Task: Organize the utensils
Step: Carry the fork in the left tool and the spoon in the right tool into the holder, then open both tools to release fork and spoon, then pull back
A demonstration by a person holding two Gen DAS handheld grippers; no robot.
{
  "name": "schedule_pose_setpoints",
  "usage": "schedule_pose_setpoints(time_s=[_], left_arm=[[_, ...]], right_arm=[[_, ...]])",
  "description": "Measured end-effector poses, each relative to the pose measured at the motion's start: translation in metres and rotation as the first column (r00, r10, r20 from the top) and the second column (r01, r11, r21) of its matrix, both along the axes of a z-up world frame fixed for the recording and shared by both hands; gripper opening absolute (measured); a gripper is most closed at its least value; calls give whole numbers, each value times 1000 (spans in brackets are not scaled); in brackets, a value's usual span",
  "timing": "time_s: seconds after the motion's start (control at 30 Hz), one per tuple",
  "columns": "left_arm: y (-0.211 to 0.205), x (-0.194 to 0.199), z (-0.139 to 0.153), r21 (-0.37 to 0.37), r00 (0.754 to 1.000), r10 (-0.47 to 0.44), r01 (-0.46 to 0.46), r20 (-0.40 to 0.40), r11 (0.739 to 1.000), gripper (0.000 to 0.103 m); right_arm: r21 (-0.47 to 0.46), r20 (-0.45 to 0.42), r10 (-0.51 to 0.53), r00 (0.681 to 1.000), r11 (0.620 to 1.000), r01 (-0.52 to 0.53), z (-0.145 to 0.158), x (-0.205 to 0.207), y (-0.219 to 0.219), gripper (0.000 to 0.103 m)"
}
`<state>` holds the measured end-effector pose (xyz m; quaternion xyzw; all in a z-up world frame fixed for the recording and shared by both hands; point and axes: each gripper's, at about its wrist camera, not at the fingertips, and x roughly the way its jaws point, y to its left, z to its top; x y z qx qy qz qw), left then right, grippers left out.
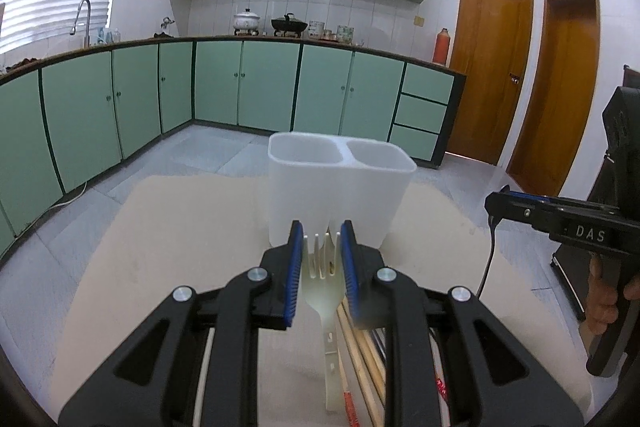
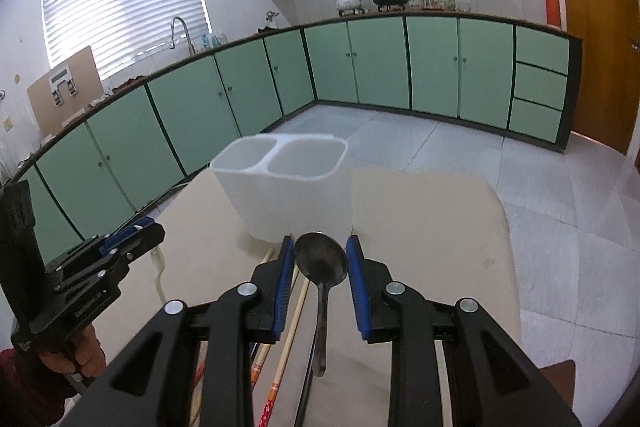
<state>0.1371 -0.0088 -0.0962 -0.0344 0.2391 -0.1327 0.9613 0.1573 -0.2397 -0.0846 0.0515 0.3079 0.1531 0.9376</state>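
A white plastic fork (image 1: 322, 269) is clamped by its head between the left gripper (image 1: 322, 239) pads, above the table (image 1: 168, 227). The right gripper (image 2: 320, 253) is clamped on a metal spoon (image 2: 321, 267). Chopsticks (image 2: 294, 323) lie below. A white two-compartment holder (image 1: 340, 183) stands near the table's far edge.

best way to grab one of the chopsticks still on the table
Grip a chopstick near its middle, coming from above with the pads across its width. They lie flat, side by side, so a low side approach would likely snag the neighbour. Both grippers look busy: left gripper on the fork, right gripper on the spoon.
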Motion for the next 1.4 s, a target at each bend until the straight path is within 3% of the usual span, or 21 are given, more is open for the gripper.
schedule_pose_setpoints(time_s=[0.27, 0.5, 0.7, 0.97, 1.3, 1.4], left_arm=[[3, 5, 47, -39, 995, 1, 3, 97, 999, 18], [-5, 44, 104, -69, 972, 2, 14, 236, 998, 18], [-22, 84, 125, -75, 958, -1, 24, 286, 997, 18], [-37, 137, 91, -39, 971, 31, -23, 236, 999, 18], [-30, 150, 30, 2, 995, 29, -30, 96, 1000, 20], [-23, 140, 27, 2, 996, 34, -35, 87, 999, 32]], right_arm=[[20, 89, 18, 996, 1000, -20, 44, 16, -8, 26], [32, 189, 41, 981, 998, -48, 93, 52, 3, 26], [61, 223, 33, 974, 997, -48, 110, 89, 13, 26], [38, 183, 7, 983, 999, -14, 76, 129, 25, 26], [13, 52, 42, 998, 999, -43, 19, 134, 36, 27], [21, 52, 26, 998, 999, -27, 12, 125, 32, 31]])
